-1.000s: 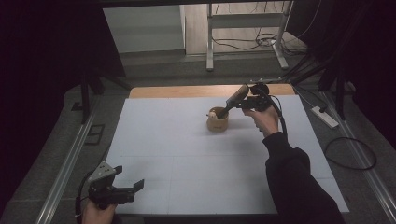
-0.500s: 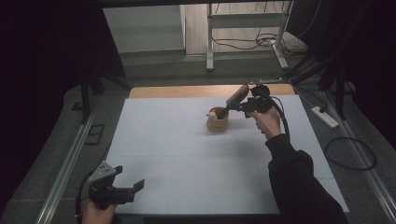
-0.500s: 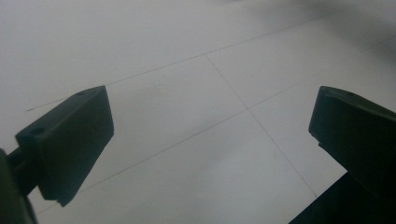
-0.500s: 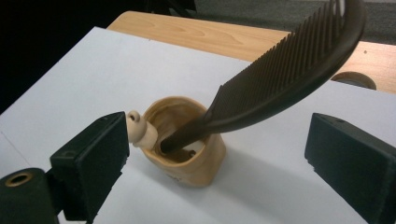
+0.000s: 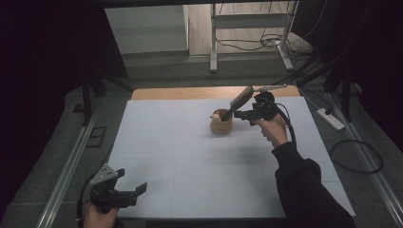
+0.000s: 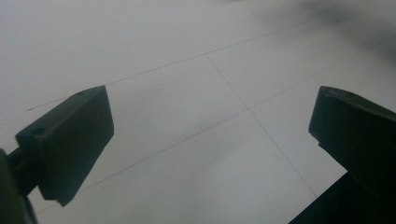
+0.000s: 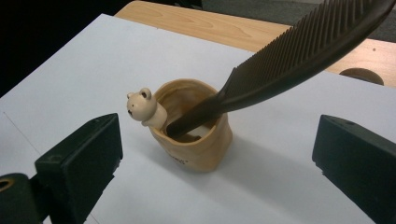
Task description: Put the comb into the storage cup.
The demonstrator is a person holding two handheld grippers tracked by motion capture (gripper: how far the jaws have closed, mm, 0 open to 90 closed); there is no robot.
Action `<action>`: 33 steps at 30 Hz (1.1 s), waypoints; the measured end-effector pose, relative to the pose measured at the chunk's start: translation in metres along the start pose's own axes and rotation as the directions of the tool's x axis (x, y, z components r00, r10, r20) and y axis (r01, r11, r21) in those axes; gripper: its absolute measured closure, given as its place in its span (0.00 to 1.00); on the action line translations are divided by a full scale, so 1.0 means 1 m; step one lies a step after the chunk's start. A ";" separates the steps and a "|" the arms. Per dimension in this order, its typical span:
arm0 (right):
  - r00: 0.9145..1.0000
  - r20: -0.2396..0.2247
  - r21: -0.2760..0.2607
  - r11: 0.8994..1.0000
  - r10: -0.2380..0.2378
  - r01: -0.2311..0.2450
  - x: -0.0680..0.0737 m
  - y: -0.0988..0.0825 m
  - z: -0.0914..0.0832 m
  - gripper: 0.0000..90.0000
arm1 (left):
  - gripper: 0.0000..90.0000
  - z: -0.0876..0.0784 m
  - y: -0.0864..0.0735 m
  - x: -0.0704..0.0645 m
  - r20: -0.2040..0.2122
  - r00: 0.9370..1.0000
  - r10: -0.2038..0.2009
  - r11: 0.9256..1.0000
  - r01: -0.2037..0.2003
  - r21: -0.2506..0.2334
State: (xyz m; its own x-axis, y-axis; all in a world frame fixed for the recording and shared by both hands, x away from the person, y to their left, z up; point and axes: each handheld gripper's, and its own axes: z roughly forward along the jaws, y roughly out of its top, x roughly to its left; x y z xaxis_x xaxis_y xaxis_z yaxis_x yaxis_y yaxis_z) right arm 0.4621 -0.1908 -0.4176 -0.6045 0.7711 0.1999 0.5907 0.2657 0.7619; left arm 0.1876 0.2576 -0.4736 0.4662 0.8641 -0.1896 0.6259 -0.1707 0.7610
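A tan cup with a small bear figure on its rim stands on the white table, towards the far edge. A black comb leans in it, teeth end up and to the right. My right gripper is just right of the cup and open. Its jaws have just been opening, and in the right gripper view they stand wide to either side of the cup without touching it or the comb. My left gripper rests open at the near left corner, over bare table.
A wooden strip runs along the table's far edge, with a round hole in it. Behind it are a metal frame and cables on the floor. A power strip lies to the right, a rail to the left.
The right hand has shifted only slightly beside the cup. The comb leans in the cup as before. The left gripper has stayed where it was.
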 end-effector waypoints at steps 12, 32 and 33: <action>0.999 0.005 0.012 0.999 -0.040 0.040 0.007 -0.006 -0.004 0.01 | 0.01 0.000 0.000 0.000 0.003 1.000 0.002 1.000 -0.002 -0.002; 0.997 0.005 0.019 0.997 -0.080 0.080 0.015 -0.017 -0.019 0.00 | 0.00 0.000 0.000 0.000 0.021 1.000 0.009 1.000 -0.009 -0.003; 0.997 0.008 0.020 0.996 -0.081 0.081 0.016 -0.017 -0.020 0.00 | 0.00 0.000 0.000 0.000 0.023 1.000 0.010 1.000 -0.010 -0.003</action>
State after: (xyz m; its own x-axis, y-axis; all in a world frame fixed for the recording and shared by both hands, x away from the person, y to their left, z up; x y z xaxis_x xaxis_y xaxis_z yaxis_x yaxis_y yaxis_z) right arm 0.4318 -0.1945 -0.4155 -0.6465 0.7513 0.1324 0.5501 0.3389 0.7632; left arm 0.1873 0.2579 -0.4735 0.4863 0.8515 -0.1960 0.6194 -0.1777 0.7647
